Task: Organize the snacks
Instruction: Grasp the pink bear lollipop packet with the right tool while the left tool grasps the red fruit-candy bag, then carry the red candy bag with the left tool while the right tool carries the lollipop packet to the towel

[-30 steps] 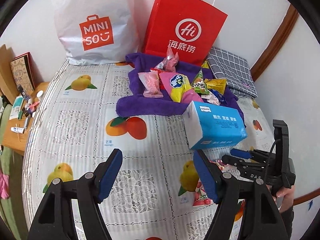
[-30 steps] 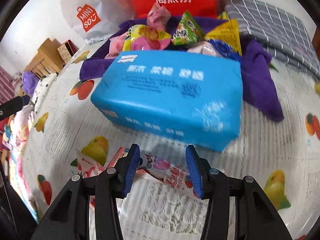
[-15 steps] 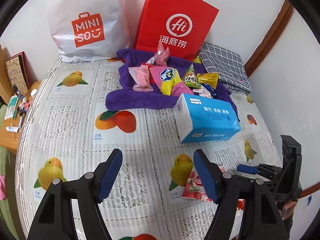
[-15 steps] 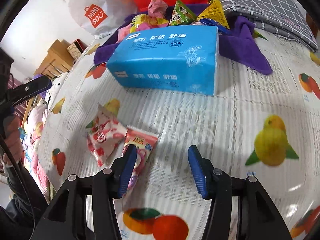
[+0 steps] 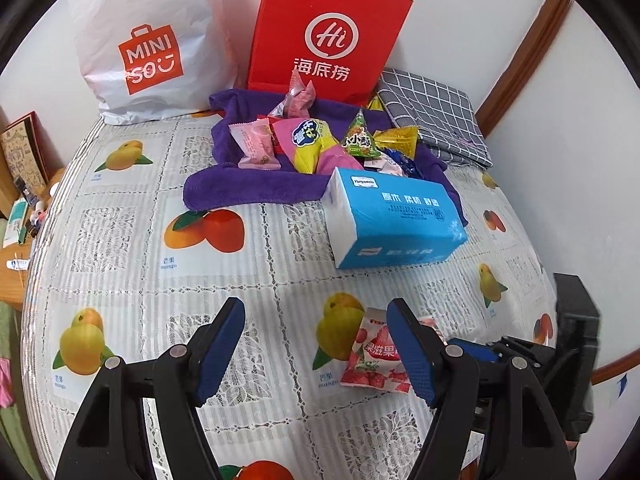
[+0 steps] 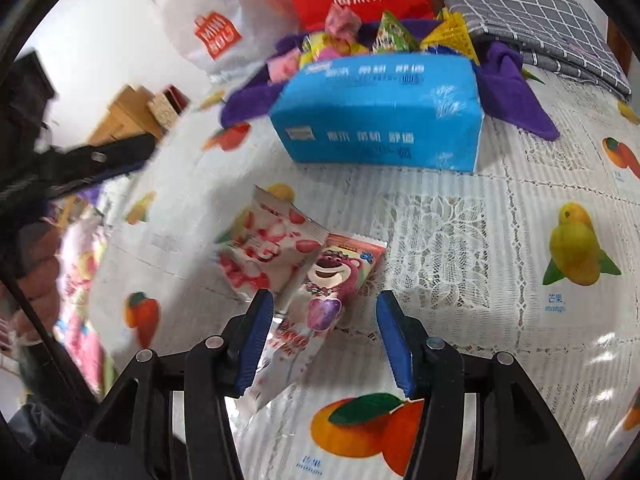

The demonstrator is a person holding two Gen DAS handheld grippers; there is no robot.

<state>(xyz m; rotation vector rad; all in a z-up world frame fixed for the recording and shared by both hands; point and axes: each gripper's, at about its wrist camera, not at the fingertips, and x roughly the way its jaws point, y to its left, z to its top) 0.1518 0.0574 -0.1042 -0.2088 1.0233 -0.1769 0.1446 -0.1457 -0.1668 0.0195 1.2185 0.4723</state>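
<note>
Several snack packets [image 5: 316,144] lie heaped on a purple towel [image 5: 256,188] at the back of the table; they also show in the right wrist view [image 6: 384,36]. A red-and-white strawberry snack bag [image 5: 374,360] [image 6: 260,252] and a pink bear lollipop packet [image 6: 328,280] lie flat near the front edge. My left gripper [image 5: 316,354] is open and empty above the cloth, left of the strawberry bag. My right gripper [image 6: 326,340] is open, its fingers on either side of the lollipop packet's lower end, not closed on it.
A blue tissue pack [image 5: 392,220] [image 6: 384,116] stands between the towel and the two loose packets. A white MINISO bag [image 5: 152,40] and a red paper bag [image 5: 328,36] lean on the back wall. A grey checked cloth [image 5: 436,120] lies back right. A wooden side table [image 5: 16,220] is at left.
Both grippers have pulled back from the tissue pack. The right gripper let the lollipop packet lie beside the strawberry bag and has swung to hover over it. Both stay open.
</note>
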